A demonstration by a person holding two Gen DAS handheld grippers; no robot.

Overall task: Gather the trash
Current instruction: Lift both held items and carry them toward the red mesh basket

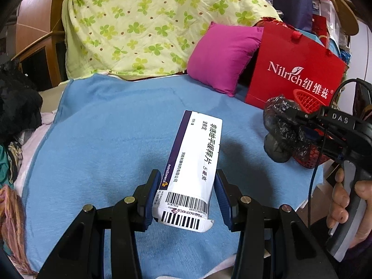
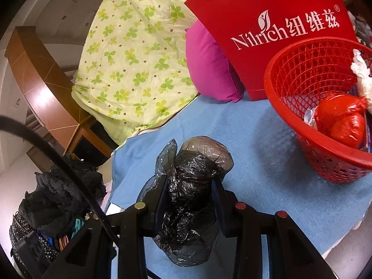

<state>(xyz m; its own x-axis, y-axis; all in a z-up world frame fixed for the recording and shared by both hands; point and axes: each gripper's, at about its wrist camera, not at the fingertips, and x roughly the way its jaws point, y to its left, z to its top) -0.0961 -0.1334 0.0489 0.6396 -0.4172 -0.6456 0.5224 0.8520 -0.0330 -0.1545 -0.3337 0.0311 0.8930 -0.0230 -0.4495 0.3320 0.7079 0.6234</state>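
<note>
- Jaws of the left gripper [image 1: 188, 187] are clenched on a white medicine box [image 1: 191, 162], its barcode end toward the camera and its far end lifted over the blue blanket [image 1: 104, 139].
- Jaws of the right gripper [image 2: 189, 190] are clamped on a crumpled black plastic bag [image 2: 193, 181], held above the same blanket [image 2: 244, 134]; from the left wrist view the bag [image 1: 282, 130] hangs beside the red basket [image 1: 309, 158].
- Right hand [image 1: 341, 200] wraps the gripper's grey handle.
- Red mesh basket [image 2: 288, 79] stands on the blanket to the right of the bag, already holding a red plastic bundle [image 2: 341, 118] and some white crumpled material [image 2: 361, 72].
- Behind the basket, a red paper gift bag [image 2: 267, 18] marked "Nilrich" leans against a magenta pillow [image 2: 207, 69].
- Further back, a yellow-green clover-print quilt [image 1: 139, 23] is piled against a wooden headboard [image 2: 44, 86].
- Dark clothing [image 2: 58, 197] is heaped at the left edge of the bed.
</note>
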